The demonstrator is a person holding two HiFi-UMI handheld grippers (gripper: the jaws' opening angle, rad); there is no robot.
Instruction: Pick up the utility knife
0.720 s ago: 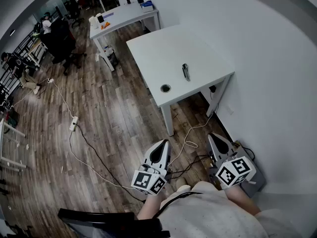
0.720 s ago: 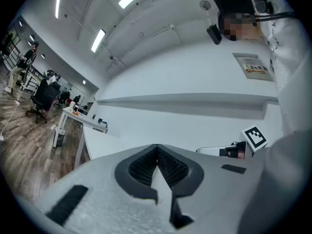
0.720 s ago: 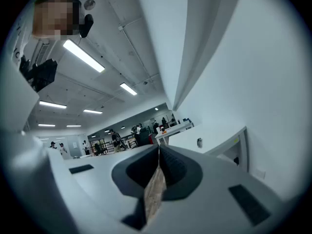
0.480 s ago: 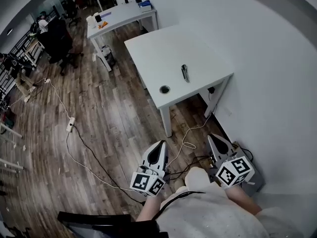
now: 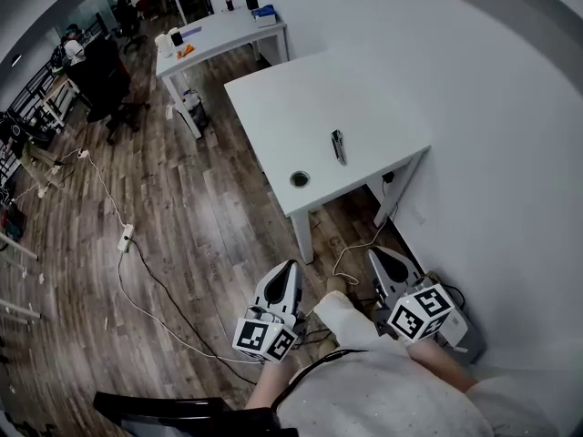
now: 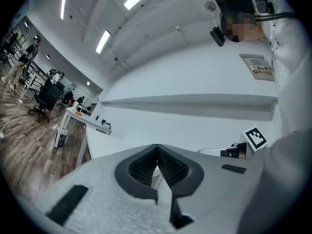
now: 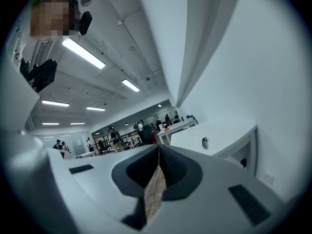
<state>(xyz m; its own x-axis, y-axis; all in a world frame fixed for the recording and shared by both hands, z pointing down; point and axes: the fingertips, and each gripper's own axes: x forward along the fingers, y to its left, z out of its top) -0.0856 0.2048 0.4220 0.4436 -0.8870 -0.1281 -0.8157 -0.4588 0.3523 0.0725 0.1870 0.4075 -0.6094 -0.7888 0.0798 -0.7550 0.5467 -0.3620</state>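
Wood-plank floor (image 5: 182, 208) filled the left of the head view, and a plain white wall (image 5: 492, 107) filled the right. A white table (image 5: 273, 107) stood against that wall, with a second white table (image 5: 219, 30) beyond it carrying small items too far off to identify. Further back were dark office chairs (image 5: 105, 71) and a few people at desks. At the bottom of the view was the person's light-clothed torso (image 5: 383, 390), with a black chair (image 5: 182, 412) behind them. The left gripper (image 5: 290, 268) and the right gripper (image 5: 376, 256) were held low in front of the body, above the floor and well short of the near table. Both pointed roughly level toward it. In the left gripper view the two ribbed pads (image 6: 146, 162) met at their tips with nothing between them. In the right gripper view the jaws also lay together, empty. Cables (image 5: 155, 280) trailed across the floor past a power strip (image 5: 126, 237) and looped under the near table. A round cable hole (image 5: 300, 179) sat near the table's front edge. The knife (image 5: 338, 146) lay flat on the near table toward its right side, beyond the hole, well apart from both grippers. The right gripper view showed it as a small dark shape on the tabletop.
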